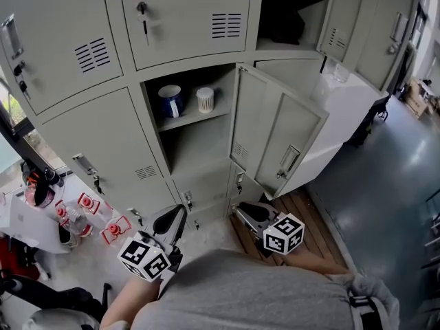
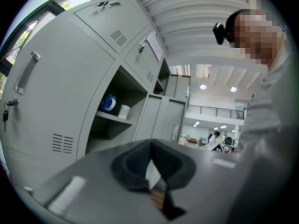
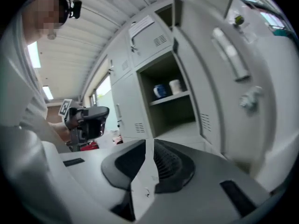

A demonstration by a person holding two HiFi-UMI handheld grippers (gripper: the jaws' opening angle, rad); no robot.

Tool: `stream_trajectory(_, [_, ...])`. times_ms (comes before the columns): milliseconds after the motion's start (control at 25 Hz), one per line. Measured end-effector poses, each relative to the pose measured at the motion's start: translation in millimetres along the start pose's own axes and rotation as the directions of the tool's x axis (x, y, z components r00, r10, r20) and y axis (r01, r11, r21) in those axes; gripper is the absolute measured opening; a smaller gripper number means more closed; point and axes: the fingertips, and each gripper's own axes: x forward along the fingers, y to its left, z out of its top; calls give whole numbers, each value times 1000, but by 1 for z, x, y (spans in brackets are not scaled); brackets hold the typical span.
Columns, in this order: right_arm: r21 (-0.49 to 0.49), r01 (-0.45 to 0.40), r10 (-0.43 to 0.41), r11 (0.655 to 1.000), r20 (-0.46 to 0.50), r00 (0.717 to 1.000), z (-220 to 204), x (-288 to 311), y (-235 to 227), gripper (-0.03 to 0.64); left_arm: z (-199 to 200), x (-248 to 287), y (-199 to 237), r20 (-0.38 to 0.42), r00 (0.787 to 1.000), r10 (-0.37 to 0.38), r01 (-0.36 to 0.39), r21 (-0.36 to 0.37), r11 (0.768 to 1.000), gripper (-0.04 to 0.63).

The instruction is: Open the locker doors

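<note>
The grey locker bank (image 1: 103, 136) fills the head view. Its middle compartment (image 1: 196, 133) stands open, with its door (image 1: 282, 139) swung out to the right. On its shelf sit a blue mug (image 1: 170, 100) and a white cup (image 1: 205, 99). The upper right compartment (image 1: 289, 16) is open too. Both grippers hang low in front of the bottom lockers and touch nothing. My left gripper (image 1: 180, 212) (image 2: 150, 143) is shut and empty. To its right, below the open door, my right gripper (image 1: 240, 208) (image 3: 150, 141) has its pads together with nothing between them. The door handle (image 3: 229, 52) shows in the right gripper view.
Closed locker doors with keys in their locks (image 1: 75, 40) cover the left and top. Bottles in red wrapping (image 1: 86, 215) stand on the floor at the left. A wooden platform (image 1: 309, 225) and a dark floor (image 1: 385, 177) lie to the right.
</note>
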Motion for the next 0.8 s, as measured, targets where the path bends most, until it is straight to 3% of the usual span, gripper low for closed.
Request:
stream_trajectory(200, [-71,-145,145,987,-12,989,31,42,39,54,2,-13,-4,30,1000,7,-8,38,999,2])
stream_trajectory(600, [-31,-195,192,980,-89,977,8,58,47,54,3,-48,14,68,992,109,-110,20,994,3])
stream_trajectory(800, [-32,-235,228,971,-149,962,-15,71,47,54,-21,-59,24,32,984,178,-177,-12,984,3])
